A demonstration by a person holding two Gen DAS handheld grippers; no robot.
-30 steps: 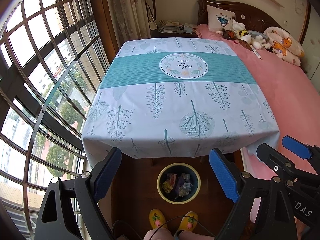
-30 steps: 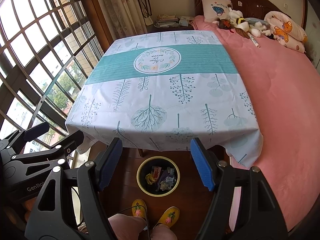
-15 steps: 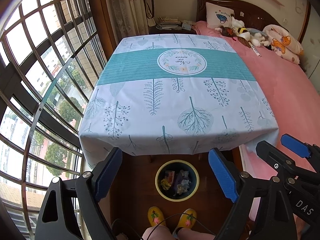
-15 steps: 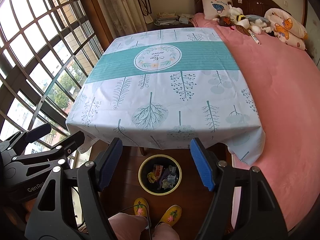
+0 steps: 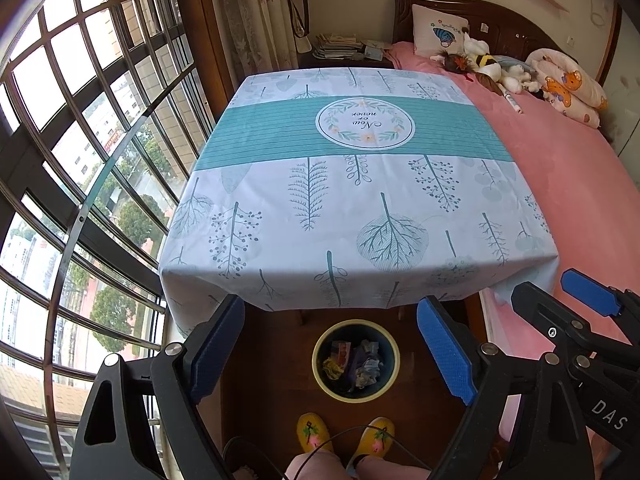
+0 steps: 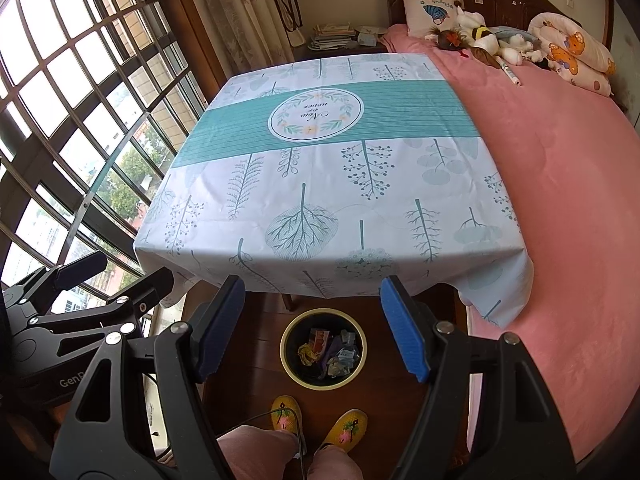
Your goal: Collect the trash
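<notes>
**A:** Under the tabletop's [image 5: 360, 208] near edge, at 6 o'clock in both wrist views: trash bin [image 5: 356, 360] on the wood floor, just ahead of the person's yellow slippers [image 6: 316, 424]. Crumpled trash [image 6: 326, 352] sits inside. Cloth surface shows nothing loose.

**B:** Tool state?

**A:** Left tool [image 5: 332, 354] spread wide, nothing between the pads. Right tool [image 6: 314, 328] same, spread and empty. Each one frames the bin between its blue pads. The left one shows at 9 o'clock in the right view, the right one at 3 o'clock in the left view.

**B:** Handling, if anything needs moving?

**A:** My read: wrappers and paper wads, light, soft, crush easily. Pinch a wad across its bulk, not a loose corner, or it slips out. Bin looks like rigid plastic with a yellow rim; grip the rim wall, one pad inside, one outside.

**B:** Progress?

**A:** Judging by the bare cloth, collecting looks close to done. Bed [image 5: 560, 168] at 2 o'clock holds toys, not trash as far as I can tell.
</notes>
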